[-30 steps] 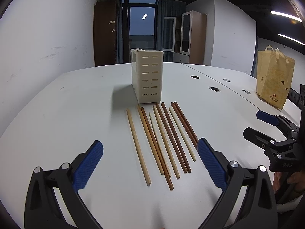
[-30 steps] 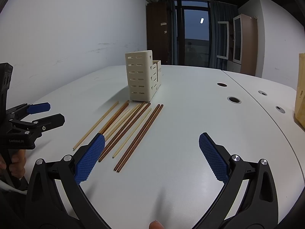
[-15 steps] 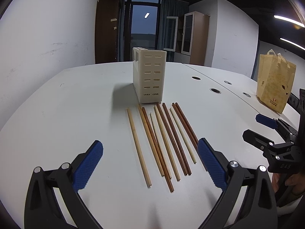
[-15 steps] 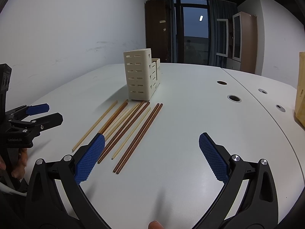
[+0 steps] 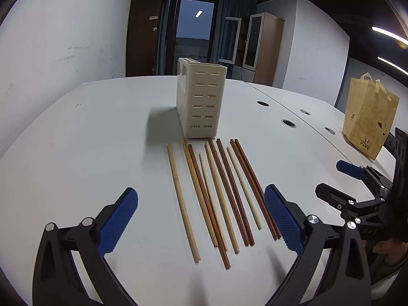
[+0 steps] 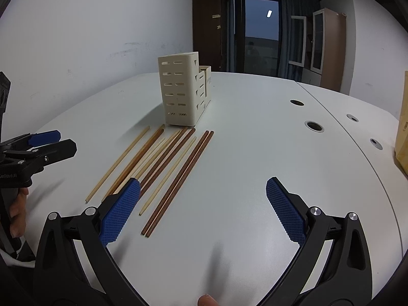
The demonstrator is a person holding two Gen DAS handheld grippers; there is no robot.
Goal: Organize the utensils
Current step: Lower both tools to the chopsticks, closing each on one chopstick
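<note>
Chopsticks (image 5: 216, 193) lie side by side in a loose row on the white bench (image 5: 89, 140), pale, tan and dark brown ones mixed, their far tips just in front of a cream slotted utensil holder (image 5: 201, 102) that stands upright. The left gripper (image 5: 201, 219) hangs above the near ends of the sticks with its blue pads spread wide and nothing between them. The right gripper (image 6: 204, 211) is likewise wide open and empty, over bare bench just right of the row; its left pad overlaps the near ends of a few sticks in the picture, though contact seems unlikely. A brown paper bag (image 5: 369, 119) stands well off to the right, beyond a line of round cable holes (image 5: 288, 123).
</note>
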